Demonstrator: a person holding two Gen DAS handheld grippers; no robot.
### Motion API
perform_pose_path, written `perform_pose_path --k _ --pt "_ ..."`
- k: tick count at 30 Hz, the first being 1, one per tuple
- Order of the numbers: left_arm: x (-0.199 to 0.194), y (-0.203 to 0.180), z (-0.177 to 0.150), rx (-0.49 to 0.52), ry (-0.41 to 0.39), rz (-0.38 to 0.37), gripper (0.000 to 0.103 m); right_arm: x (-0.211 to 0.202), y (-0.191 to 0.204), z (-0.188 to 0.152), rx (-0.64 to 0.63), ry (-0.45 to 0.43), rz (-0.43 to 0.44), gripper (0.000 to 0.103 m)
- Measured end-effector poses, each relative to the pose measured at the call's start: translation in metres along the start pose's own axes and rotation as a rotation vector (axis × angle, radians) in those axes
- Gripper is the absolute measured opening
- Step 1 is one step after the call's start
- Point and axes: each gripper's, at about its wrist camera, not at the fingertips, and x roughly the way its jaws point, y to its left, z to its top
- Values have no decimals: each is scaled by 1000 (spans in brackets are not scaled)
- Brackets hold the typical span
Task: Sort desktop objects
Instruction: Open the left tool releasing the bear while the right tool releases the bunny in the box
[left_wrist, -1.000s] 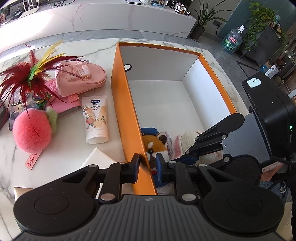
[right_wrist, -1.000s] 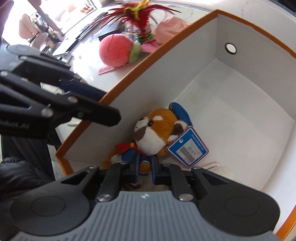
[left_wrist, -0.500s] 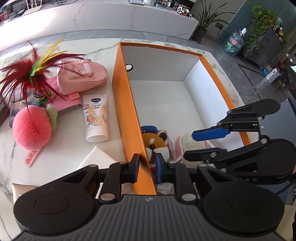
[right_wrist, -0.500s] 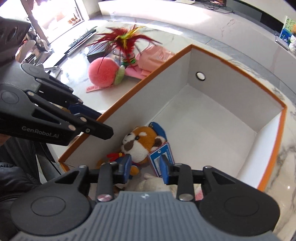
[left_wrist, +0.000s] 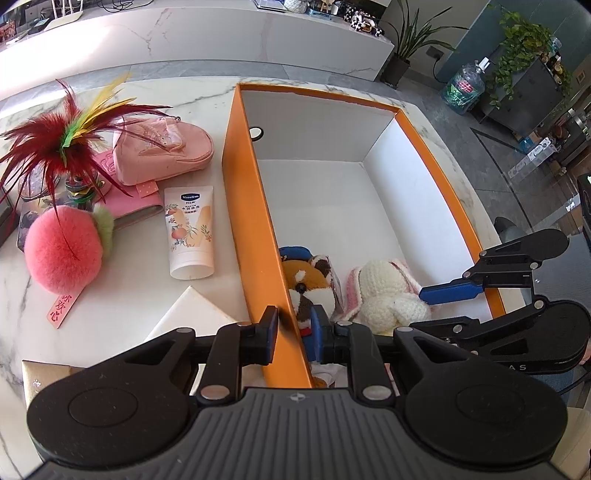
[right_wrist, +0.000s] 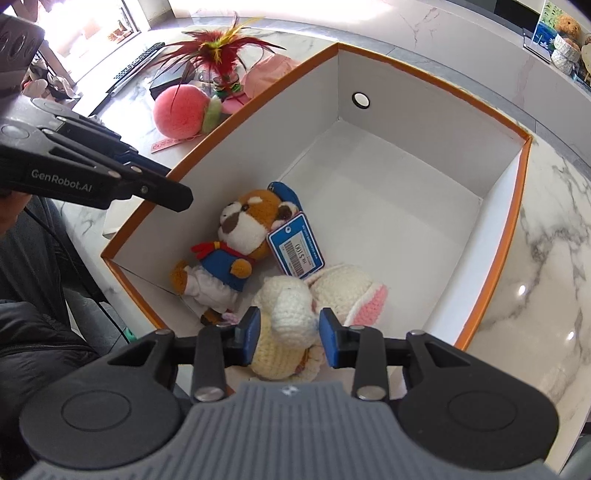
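Observation:
An orange box (left_wrist: 251, 206) with white inside stands on the marble table. In its near corner lie a red panda plush (right_wrist: 243, 229) with a blue tag and a cream knitted bunny (right_wrist: 295, 310). My right gripper (right_wrist: 290, 332) hangs open above the bunny, its pads clear of it; it also shows at the right edge of the left wrist view as the right gripper (left_wrist: 421, 310). My left gripper (left_wrist: 291, 330) is shut on the box's left wall near the front corner. The plush (left_wrist: 306, 280) and the bunny (left_wrist: 384, 295) lie just behind that wall.
Left of the box lie a Vaseline tube (left_wrist: 190, 232), a pink peach plush (left_wrist: 62, 251), a red feather shuttlecock (left_wrist: 55, 147), a pink pouch (left_wrist: 162, 155) and a white card (left_wrist: 188, 314). The far half of the box floor (left_wrist: 325, 199) is bare. A dark sleeve (right_wrist: 33, 332) is at the left.
My right gripper has let go of the red panda plush, opened, and drawn up and back. The plush now lies in the box. The left gripper has kept still on the wall.

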Motion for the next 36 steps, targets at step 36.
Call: perform_pose_path --k 36 --pt "3 -10 -2 45 4 52 21 19 32 12 -350 19 0 25"
